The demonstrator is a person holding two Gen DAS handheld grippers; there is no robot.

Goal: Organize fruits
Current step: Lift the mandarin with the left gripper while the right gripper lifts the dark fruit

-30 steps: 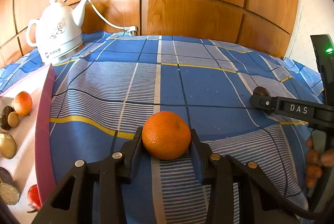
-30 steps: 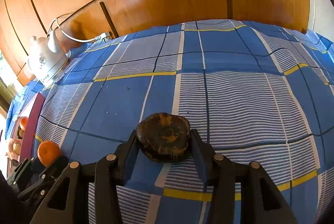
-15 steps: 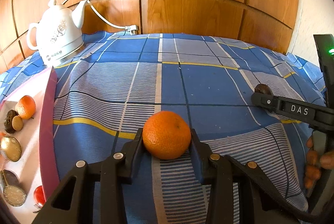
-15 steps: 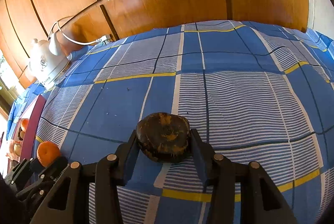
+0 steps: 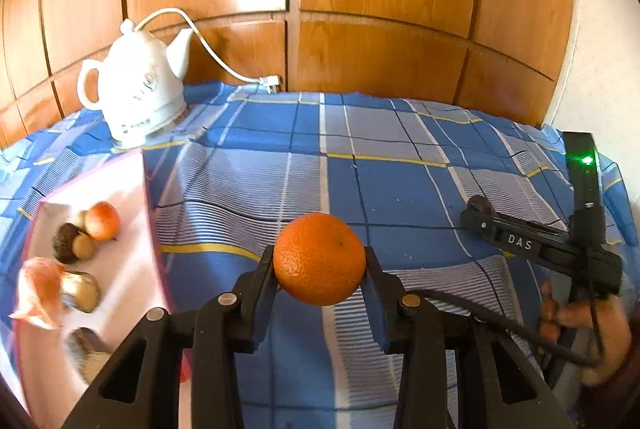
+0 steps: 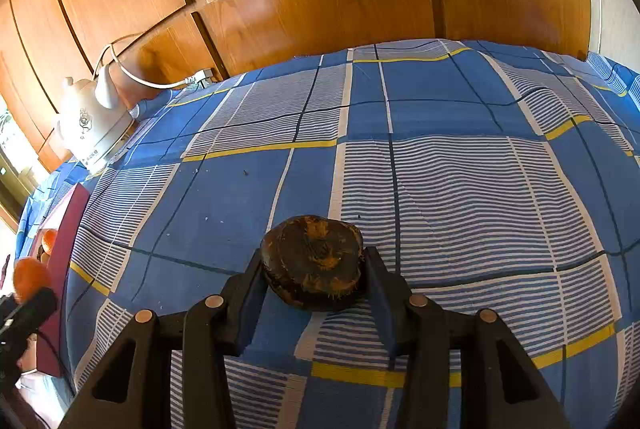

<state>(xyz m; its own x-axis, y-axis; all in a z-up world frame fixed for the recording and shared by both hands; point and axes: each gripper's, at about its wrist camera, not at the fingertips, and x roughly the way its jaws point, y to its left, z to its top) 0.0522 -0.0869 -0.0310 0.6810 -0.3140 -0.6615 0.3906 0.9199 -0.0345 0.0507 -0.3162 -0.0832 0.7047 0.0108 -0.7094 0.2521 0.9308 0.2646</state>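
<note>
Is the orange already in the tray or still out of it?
Out. The orange is gripped in the left hand-held gripper over the blue cloth, beside the tray.

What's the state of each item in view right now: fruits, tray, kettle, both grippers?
left gripper: shut on the orange, clear of the cloth
orange: held, whole, unpeeled
right gripper: shut on the dark brown fruit
dark brown fruit: gripped, low over the tablecloth; contact with it unclear
tray: on the tablecloth, already holds several fruits
kettle: upright, lid on, plug lying loose on the cloth
tablecloth: spread out, slightly wrinkled
</note>
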